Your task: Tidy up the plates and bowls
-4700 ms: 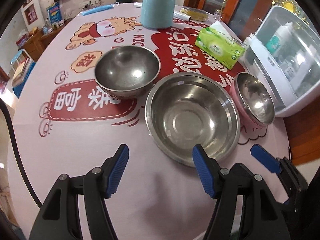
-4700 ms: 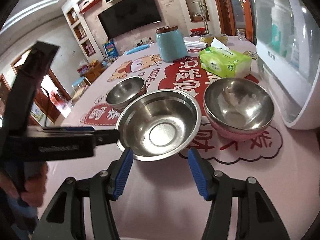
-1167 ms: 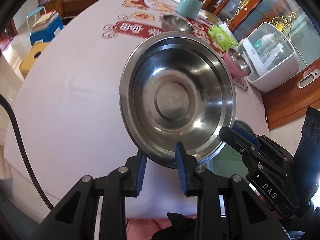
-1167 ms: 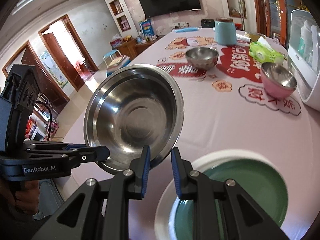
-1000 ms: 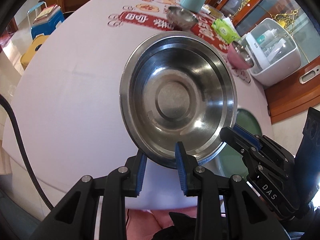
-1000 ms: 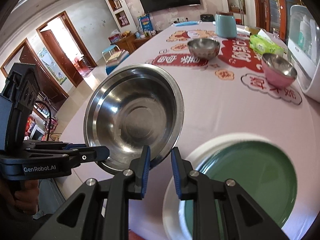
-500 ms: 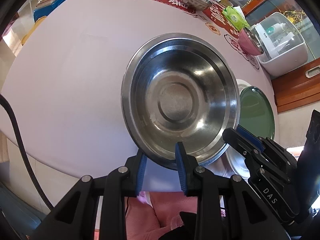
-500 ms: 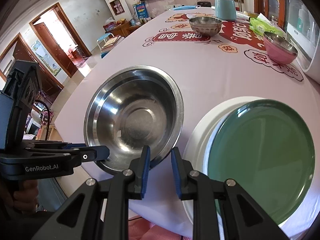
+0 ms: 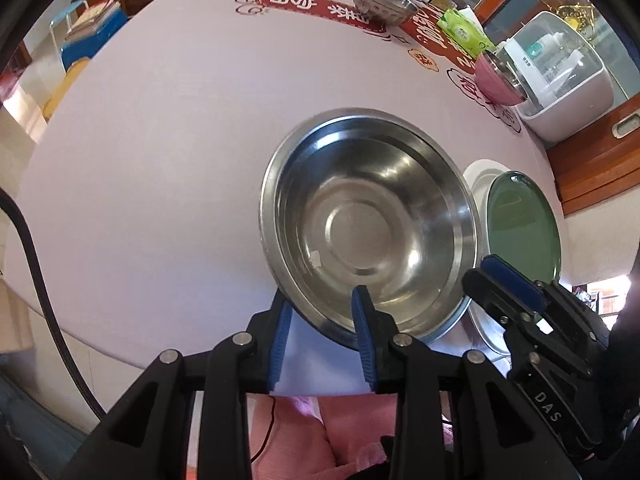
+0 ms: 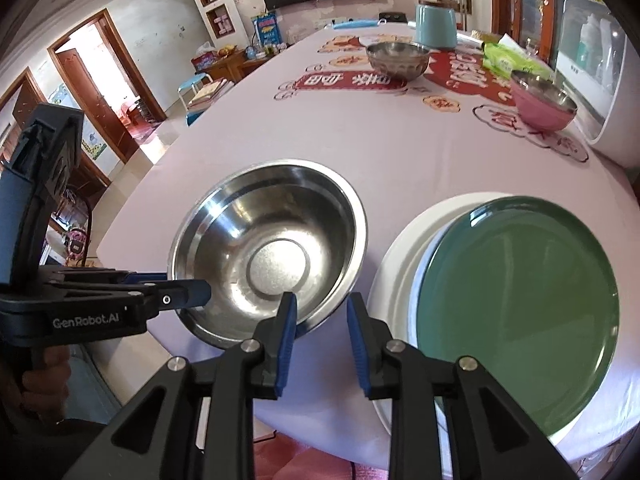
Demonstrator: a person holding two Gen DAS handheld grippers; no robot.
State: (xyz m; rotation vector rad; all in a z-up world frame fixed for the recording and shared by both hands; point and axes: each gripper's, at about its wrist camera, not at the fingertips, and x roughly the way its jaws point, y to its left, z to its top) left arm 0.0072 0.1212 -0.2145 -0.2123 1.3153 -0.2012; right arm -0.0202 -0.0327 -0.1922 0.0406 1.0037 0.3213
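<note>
A large steel bowl (image 9: pixel 368 232) (image 10: pixel 272 256) rests on the pink tablecloth near the table's front edge, just left of a green plate (image 10: pixel 516 312) (image 9: pixel 520 228) that lies on a white plate (image 10: pixel 404 248). My left gripper (image 9: pixel 320 332) straddles the bowl's near rim, one finger inside and one outside. Its jaws are opening. My right gripper (image 10: pixel 322 336) is at the bowl's right rim. Its jaws are opening too, with the rim beside the left finger and cloth showing in the gap. Each gripper also shows in the other's view: the right gripper (image 9: pixel 512 284) and the left gripper (image 10: pixel 192 292).
Far across the table stand a small steel bowl (image 10: pixel 396 60), a pink bowl (image 10: pixel 540 108), a teal canister (image 10: pixel 436 26), a green tissue pack (image 10: pixel 508 60) and a white appliance (image 10: pixel 600 72). The table's edge (image 9: pixel 120 356) runs just under both grippers.
The large bowl came down from the air onto the cloth beside the stacked plates. Both grippers' jaws have widened a little around its rim.
</note>
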